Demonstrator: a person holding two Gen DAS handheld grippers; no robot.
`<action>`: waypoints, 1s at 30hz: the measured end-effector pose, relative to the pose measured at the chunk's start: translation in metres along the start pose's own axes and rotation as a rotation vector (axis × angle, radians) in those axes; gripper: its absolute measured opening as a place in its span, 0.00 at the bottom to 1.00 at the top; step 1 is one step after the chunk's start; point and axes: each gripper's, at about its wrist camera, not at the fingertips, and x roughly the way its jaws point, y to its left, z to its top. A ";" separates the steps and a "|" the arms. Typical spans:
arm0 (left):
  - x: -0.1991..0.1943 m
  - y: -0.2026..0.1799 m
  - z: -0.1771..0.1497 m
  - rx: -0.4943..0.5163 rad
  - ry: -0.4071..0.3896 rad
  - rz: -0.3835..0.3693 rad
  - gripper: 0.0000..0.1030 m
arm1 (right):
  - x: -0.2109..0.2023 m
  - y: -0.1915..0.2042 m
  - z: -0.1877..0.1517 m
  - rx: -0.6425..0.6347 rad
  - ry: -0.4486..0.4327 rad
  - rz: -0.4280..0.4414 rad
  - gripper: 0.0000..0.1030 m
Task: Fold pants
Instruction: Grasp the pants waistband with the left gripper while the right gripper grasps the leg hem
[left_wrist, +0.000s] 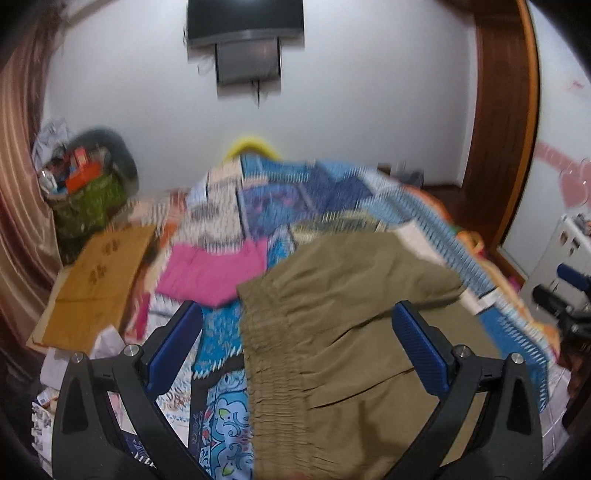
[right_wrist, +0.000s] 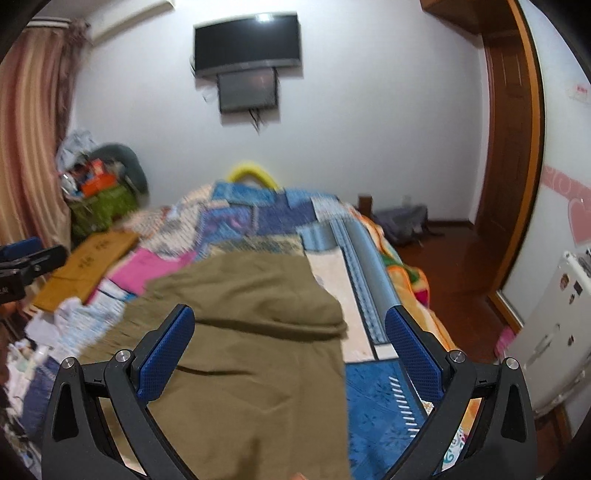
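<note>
Olive-green pants (left_wrist: 343, 325) lie on the patchwork bed cover (left_wrist: 288, 199), their gathered elastic waistband (left_wrist: 266, 350) running down the left side. My left gripper (left_wrist: 295, 321) is open above the waistband end, empty. In the right wrist view the pants (right_wrist: 251, 332) lie folded over themselves, with a fold edge across the middle. My right gripper (right_wrist: 290, 332) is open above them, empty. The left gripper shows at the left edge of the right wrist view (right_wrist: 26, 266), and the right gripper at the right edge of the left wrist view (left_wrist: 561, 295).
A pink garment (left_wrist: 214, 269) lies left of the pants. A cardboard sheet (left_wrist: 96, 280) and a full green basket (left_wrist: 88, 192) are at the far left. The bed's right edge (right_wrist: 402, 266) drops to a wooden floor. A white cabinet (right_wrist: 546, 350) stands at the right.
</note>
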 end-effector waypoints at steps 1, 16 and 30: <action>0.012 0.004 -0.002 -0.004 0.032 -0.002 1.00 | 0.011 -0.006 -0.002 0.004 0.028 -0.002 0.99; 0.139 0.036 -0.030 -0.016 0.385 -0.045 0.79 | 0.128 -0.059 -0.043 0.023 0.408 0.108 0.75; 0.156 0.024 -0.043 0.022 0.399 -0.058 0.53 | 0.157 -0.059 -0.062 -0.014 0.476 0.134 0.09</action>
